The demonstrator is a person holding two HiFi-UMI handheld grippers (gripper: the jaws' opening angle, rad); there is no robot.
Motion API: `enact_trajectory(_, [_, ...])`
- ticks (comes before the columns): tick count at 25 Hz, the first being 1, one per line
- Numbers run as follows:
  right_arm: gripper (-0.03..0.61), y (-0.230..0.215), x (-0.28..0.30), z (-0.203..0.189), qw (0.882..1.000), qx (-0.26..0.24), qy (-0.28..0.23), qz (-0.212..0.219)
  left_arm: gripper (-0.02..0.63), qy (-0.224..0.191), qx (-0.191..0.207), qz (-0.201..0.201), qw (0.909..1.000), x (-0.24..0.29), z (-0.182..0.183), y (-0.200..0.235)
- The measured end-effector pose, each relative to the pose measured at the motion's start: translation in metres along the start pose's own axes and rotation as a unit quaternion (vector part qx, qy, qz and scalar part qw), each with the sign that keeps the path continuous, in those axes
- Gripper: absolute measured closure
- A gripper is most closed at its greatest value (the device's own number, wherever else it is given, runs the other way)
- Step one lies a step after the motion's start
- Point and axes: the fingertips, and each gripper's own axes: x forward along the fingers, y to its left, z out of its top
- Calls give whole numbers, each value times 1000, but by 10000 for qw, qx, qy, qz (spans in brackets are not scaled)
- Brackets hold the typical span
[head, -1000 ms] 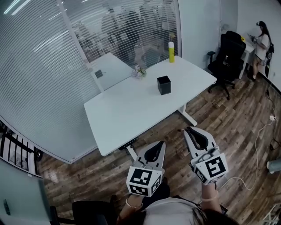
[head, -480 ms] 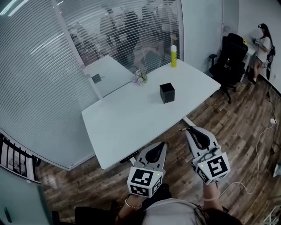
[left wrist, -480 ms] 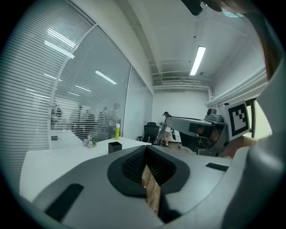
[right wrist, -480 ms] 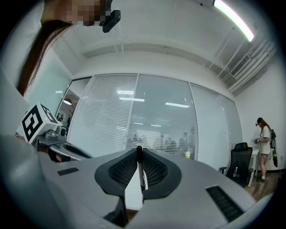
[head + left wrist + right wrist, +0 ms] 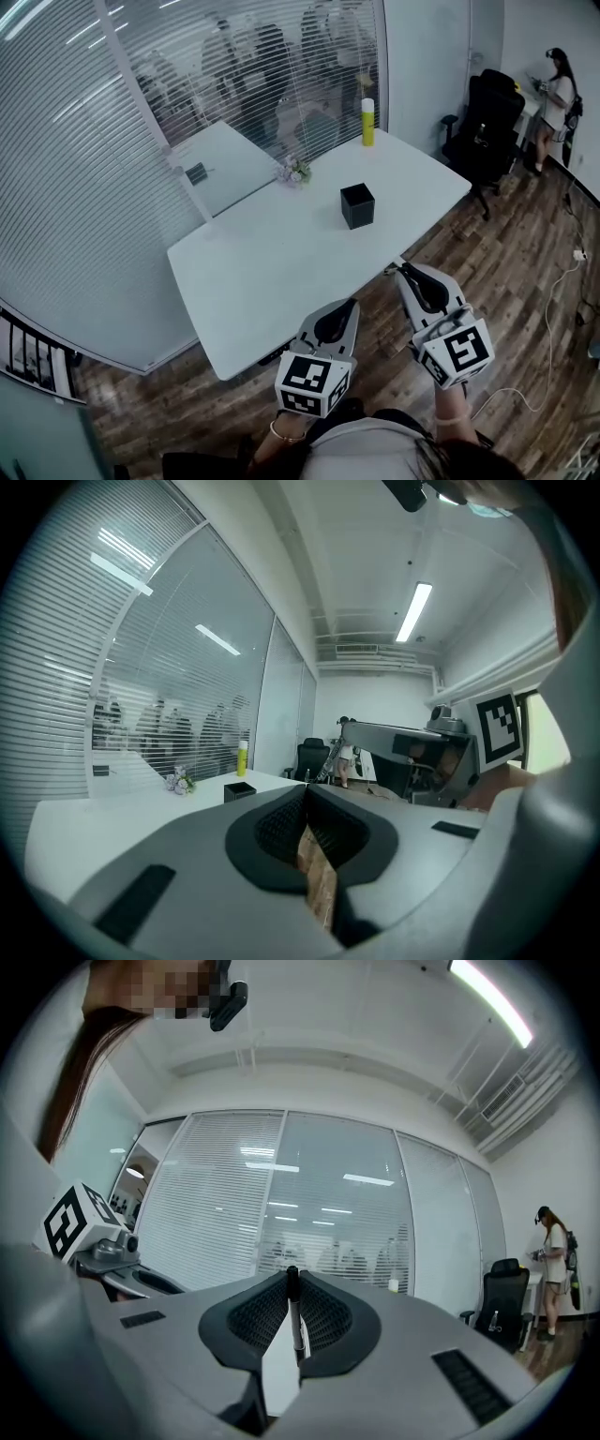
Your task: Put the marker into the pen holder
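Observation:
A black square pen holder (image 5: pixel 357 205) stands on the white table (image 5: pixel 272 262), also small in the left gripper view as the pen holder (image 5: pixel 239 790). My right gripper (image 5: pixel 407 271) is shut on a thin black marker (image 5: pixel 293 1314) that stands upright between its jaws; its tip (image 5: pixel 387 272) pokes out at the table's near edge. My left gripper (image 5: pixel 345 306) is shut with nothing in it, over the table's near edge. Both are well short of the holder.
A yellow bottle (image 5: pixel 367 122) and a small flower bunch (image 5: pixel 294 172) sit at the table's far side. A black office chair (image 5: pixel 488 117) and a person (image 5: pixel 550 94) are at the right. Glass walls with blinds (image 5: pixel 112 141) rise behind the table.
The view has moved forward: the table's near edge has come closer to both grippers. Both grippers stay shut as before.

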Motion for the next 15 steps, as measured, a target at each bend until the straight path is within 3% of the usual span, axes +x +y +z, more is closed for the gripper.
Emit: enact_trajectory(15, [518,-22,47,-8,10000,-8,10,-23,594,-28,-26,-153,9999,45,6,32])
